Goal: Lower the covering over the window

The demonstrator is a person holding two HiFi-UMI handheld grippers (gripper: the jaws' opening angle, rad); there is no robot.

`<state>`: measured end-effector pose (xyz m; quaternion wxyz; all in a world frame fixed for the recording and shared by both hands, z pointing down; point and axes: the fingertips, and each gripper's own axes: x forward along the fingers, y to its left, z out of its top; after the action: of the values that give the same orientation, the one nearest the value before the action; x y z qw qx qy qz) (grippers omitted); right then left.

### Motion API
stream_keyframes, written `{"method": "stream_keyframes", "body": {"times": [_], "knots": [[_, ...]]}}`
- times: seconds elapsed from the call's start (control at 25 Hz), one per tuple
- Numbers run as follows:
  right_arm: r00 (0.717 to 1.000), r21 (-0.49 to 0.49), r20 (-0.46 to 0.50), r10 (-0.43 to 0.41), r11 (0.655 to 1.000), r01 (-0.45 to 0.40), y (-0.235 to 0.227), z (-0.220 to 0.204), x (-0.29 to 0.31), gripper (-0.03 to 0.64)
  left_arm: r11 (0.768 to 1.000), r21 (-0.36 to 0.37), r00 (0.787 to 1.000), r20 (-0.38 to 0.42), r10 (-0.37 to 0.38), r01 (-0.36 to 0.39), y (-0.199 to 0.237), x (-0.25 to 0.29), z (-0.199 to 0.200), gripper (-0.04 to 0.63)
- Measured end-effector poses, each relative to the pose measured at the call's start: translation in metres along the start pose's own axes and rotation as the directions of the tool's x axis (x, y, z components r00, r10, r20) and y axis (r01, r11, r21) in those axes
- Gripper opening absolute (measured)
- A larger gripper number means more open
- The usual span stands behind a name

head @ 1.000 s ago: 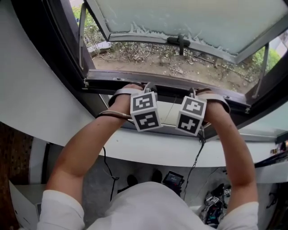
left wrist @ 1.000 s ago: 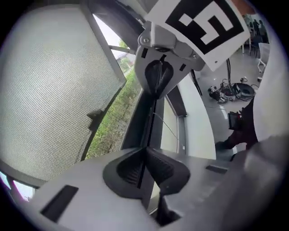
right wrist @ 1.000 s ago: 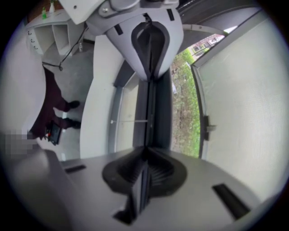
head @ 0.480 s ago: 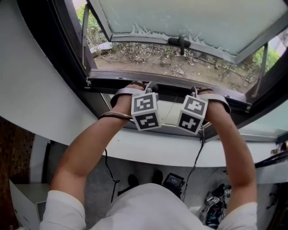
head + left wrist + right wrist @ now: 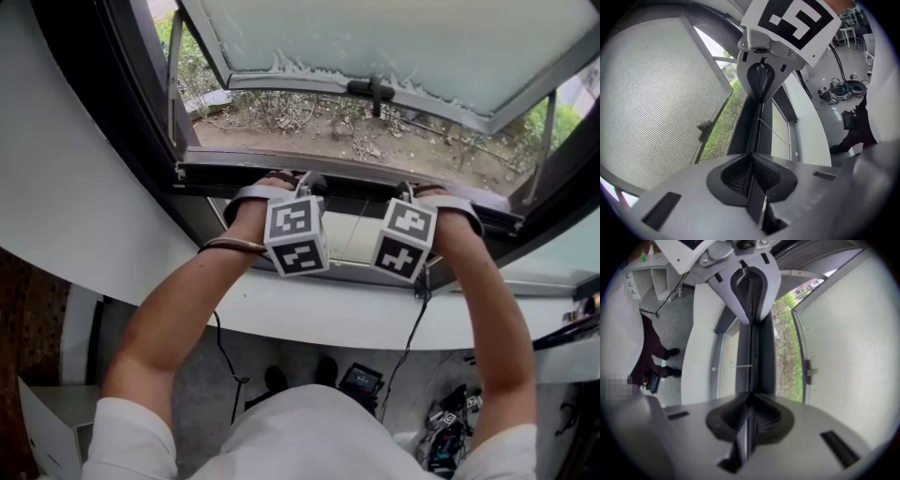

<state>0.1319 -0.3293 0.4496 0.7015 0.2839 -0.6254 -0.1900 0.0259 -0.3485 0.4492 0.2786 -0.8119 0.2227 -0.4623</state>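
Both arms reach forward and up, elbows bent, the left forearm (image 5: 178, 309) and right forearm (image 5: 492, 309) converging so the hands sit near each other. The left hand (image 5: 255, 202) and right hand (image 5: 452, 211) are each strapped into their tool, the marker cubes (image 5: 296, 234) tilted side by side. The left tongs (image 5: 751, 176) and right tongs (image 5: 749, 420) point at each other, both clamped on one thin dark bar (image 5: 751, 357).

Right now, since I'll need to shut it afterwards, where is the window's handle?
In the head view, the handle sits top centre, on the lower rail of the swung-out frosted sash, over the ground outside.
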Motion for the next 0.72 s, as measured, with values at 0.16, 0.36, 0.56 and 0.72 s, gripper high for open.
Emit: {"method": "stream_keyframes", "body": {"times": [0.16, 0.36, 0.56, 0.72], "knots": [[0.998, -0.045, -0.057, 0.016, 0.999, -0.018, 0.006, 0.0, 0.008, 0.035, 1.0, 0.01, 0.999, -0.026, -0.025, 0.025, -0.009, 0.007, -0.003, 0.044], [0.995, -0.068, -0.086, 0.055, 0.996, -0.061, 0.011, -0.001, 0.014, 0.035, 0.999, -0.011, 0.999, -0.02, -0.033, 0.033, -0.014, 0.014, -0.005, 0.048], [0.997, -0.073, -0.068, 0.041, 0.996, -0.046, 0.012, 0.002, 0.017, 0.035, 0.997, -0.045, 0.998, -0.021, -0.058, 0.057, -0.016, 0.015, -0.007, 0.048], [0.998, -0.065, -0.058, 0.03, 0.997, -0.034, 0.012, 0.001, 0.017, 0.035, 0.997, -0.059, 0.999, -0.013, -0.045, 0.045, -0.015, 0.015, -0.007, 0.048]]}}
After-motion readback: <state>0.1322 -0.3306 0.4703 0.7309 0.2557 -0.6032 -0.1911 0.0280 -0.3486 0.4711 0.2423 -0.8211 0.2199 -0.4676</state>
